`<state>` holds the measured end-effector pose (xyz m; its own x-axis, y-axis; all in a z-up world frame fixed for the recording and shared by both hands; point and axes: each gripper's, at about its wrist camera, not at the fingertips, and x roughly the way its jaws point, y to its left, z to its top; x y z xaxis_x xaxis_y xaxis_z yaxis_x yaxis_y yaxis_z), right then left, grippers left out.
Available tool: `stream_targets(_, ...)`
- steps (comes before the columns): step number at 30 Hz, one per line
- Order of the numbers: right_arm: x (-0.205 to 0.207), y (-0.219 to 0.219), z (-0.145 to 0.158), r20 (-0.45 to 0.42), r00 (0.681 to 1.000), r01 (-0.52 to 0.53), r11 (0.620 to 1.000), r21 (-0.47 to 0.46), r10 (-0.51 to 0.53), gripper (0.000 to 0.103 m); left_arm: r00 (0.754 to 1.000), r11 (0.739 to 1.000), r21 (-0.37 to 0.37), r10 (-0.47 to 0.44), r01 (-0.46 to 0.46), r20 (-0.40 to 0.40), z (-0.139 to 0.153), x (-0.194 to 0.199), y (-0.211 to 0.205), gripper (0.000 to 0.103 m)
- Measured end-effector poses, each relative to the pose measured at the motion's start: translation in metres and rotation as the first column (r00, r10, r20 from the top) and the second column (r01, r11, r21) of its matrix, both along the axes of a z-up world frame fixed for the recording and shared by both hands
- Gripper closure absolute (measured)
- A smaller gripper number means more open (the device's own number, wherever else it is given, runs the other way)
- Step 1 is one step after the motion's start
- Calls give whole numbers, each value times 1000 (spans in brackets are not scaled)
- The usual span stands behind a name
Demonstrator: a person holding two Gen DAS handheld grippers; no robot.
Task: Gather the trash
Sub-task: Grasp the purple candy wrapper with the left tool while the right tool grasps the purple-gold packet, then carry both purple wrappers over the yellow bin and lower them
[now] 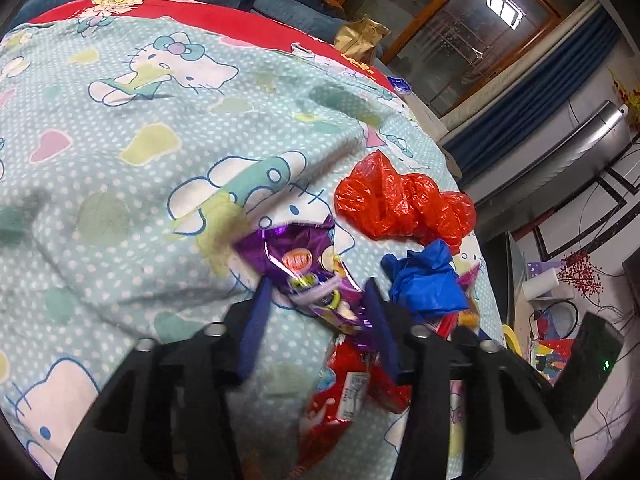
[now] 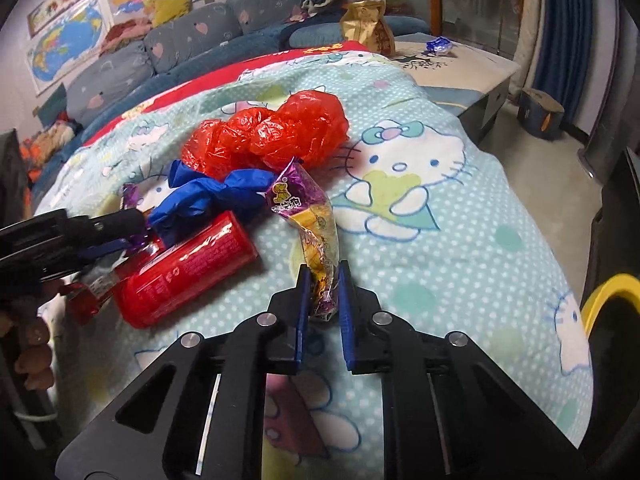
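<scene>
Your right claw (image 2: 325,280): closed on the near end of a purple-and-yellow snack wrapper (image 2: 310,224), which lies on the cartoon-cat blanket (image 2: 460,240) and stretches away from the pads toward the red plastic bag (image 2: 268,136).

Your left claw (image 1: 316,300): narrowed around a purple foil wrapper (image 1: 304,268); the right pad touches the foil, the left pad sits at its edge, and a firm pinch cannot be told. In the right wrist view the same claw (image 2: 120,232) comes in from the left edge with purple foil at its tips.

Trash heap on the blanket:
- Red plastic bag (image 1: 404,208), crumpled, at the far side of the heap.
- Blue plastic bag (image 2: 212,196), twisted, touching the red bag's near side; also seen just right of your left claw (image 1: 428,280).
- Red can (image 2: 188,268), on its side, in front of the blue bag.
- Red wrapper (image 1: 352,396), under your left claw.

Beyond the blanket: gold foil bag (image 2: 366,24), upright. A yellow rim (image 2: 600,292) shows at the right edge.
</scene>
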<state>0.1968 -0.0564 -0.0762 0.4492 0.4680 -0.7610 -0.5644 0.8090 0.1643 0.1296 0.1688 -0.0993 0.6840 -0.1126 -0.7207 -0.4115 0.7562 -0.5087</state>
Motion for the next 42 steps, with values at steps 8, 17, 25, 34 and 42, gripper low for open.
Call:
stream_targets(8, -15, -20, 8, -12, 999, 33, 998, 46, -32, 95, 998, 999, 35, -5, 2, 63, 16, -7, 4, 84)
stream_targets(17, -28, -38, 28, 9, 999, 50, 995, 84, -51, 95, 984, 988, 143, -85, 62, 159, 60, -11, -20, 84)
stream_targets(25, -33, -60, 42, 36, 996, 82, 992, 99, -86, 95, 964, 973, 184, -173, 136, 203, 83, -6, -51, 84)
stream_targets(34, -39, -91, 56, 59, 987, 140, 983, 115, -148, 95, 942, 955, 212, -252, 206, 223, 96, -1, -84, 84)
stream_targets(42, -45, -118, 59, 69, 978, 190, 976, 107, -198, 95, 919, 935, 231, -320, 267, 230, 101, 2, -115, 84)
